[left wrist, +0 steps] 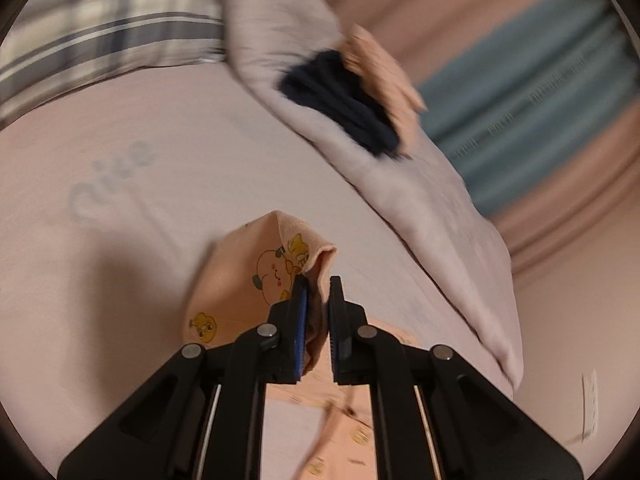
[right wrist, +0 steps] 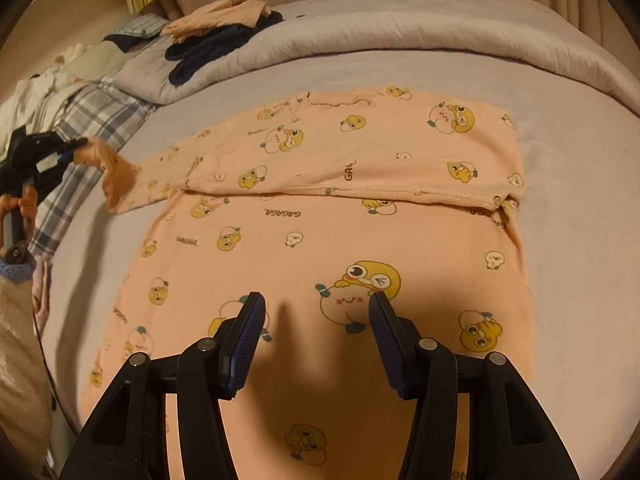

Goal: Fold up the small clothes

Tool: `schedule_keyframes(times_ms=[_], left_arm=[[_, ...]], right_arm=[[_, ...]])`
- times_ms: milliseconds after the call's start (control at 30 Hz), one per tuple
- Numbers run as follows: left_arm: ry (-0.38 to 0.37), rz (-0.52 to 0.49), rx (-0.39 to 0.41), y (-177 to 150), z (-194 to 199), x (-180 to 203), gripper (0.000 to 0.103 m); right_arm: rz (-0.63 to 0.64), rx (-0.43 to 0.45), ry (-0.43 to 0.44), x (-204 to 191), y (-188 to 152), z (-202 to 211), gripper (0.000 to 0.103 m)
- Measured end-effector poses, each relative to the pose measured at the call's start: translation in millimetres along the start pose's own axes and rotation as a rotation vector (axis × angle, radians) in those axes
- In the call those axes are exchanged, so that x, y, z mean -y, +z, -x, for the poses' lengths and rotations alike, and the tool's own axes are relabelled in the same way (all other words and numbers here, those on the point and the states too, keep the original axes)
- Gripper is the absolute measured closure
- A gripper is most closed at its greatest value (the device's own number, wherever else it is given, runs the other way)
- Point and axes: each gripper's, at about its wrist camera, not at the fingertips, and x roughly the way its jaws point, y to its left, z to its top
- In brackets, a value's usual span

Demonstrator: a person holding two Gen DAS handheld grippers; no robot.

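Note:
A peach shirt with yellow cartoon prints lies flat on the pale bed sheet, one side folded over its middle. My left gripper is shut on the end of the shirt's sleeve and holds it lifted off the sheet. In the right wrist view the left gripper is at the far left with the sleeve end pulled up. My right gripper is open and empty, just above the shirt's near part.
A rolled grey duvet runs along the far side of the bed. Dark navy and peach clothes are piled on it. A plaid pillow lies at the left. Curtains hang behind.

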Motion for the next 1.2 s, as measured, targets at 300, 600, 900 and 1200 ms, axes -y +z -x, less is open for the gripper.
schedule_keyframes(times_ms=[300, 600, 900, 1200], left_arm=[[-0.110, -0.175, -0.150, -44, -34, 108, 0.095], [-0.139, -0.386, -0.343, -128, -101, 211, 0.095], [-0.119, -0.511, -0.495, -203, -167, 263, 0.094], [-0.190, -0.468, -0.704, -244, -218, 261, 0.061]], right_arm=[[-0.079, 0.057, 0.000, 26, -13, 25, 0.049], [-0.159, 0.112, -0.012, 59, -27, 48, 0.049], [-0.226, 0.124, -0.035, 85, -41, 57, 0.049], [-0.252, 0.097, -0.049, 95, -49, 56, 0.049]])
